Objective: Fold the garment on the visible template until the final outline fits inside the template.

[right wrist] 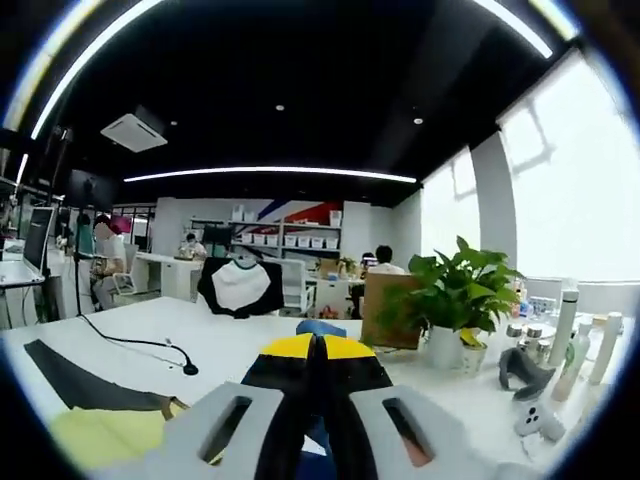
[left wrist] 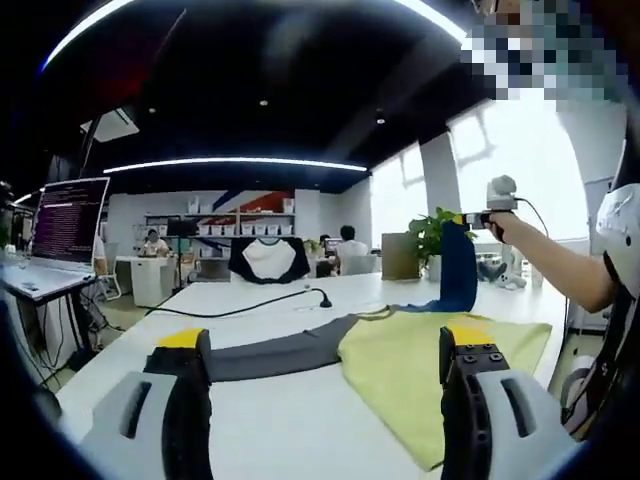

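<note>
The right gripper (left wrist: 478, 218) is lifting the shirt's (left wrist: 440, 360) blue sleeve (left wrist: 458, 268), jaws clamped; left gripper (left wrist: 325, 345) is waiting wide; folding is barely started.

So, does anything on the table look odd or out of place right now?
Yes. The garment is not lying flat: its blue sleeve is lifted off the table, pinched in the right gripper. The grey sleeve lies stretched out sideways. A black cable runs across the table behind it.
</note>
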A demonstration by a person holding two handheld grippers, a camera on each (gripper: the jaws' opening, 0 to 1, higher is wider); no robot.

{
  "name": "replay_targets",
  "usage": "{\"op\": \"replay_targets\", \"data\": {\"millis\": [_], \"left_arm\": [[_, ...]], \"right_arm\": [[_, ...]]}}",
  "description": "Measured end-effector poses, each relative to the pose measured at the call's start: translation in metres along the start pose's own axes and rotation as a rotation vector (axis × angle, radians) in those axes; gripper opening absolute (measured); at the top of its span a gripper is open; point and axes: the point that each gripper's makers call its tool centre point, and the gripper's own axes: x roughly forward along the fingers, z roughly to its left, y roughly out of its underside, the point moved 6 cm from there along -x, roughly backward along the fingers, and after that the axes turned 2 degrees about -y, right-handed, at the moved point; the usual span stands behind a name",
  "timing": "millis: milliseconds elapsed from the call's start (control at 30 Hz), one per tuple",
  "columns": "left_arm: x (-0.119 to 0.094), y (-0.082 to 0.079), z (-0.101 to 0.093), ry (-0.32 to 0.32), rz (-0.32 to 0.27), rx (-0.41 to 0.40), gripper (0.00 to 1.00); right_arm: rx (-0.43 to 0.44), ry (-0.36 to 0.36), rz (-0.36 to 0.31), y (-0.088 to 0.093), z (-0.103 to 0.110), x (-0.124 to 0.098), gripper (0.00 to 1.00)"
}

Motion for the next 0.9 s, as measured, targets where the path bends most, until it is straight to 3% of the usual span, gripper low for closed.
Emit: {"op": "replay_targets", "data": {"millis": [600, 900], "left_arm": [[0.001, 0.003, -0.005, 0.016, 0.013, -0.03, 1.0], [-0.002, 0.003, -0.004, 0.01, 0.021, -0.028, 1.0]], "right_arm": [[0.032, -0.178, -0.011, -0.013, 0.102, 0.022, 0.0], [0.049, -0.255, 0.029, 0.004, 0.151, 0.036, 0.0]]}}
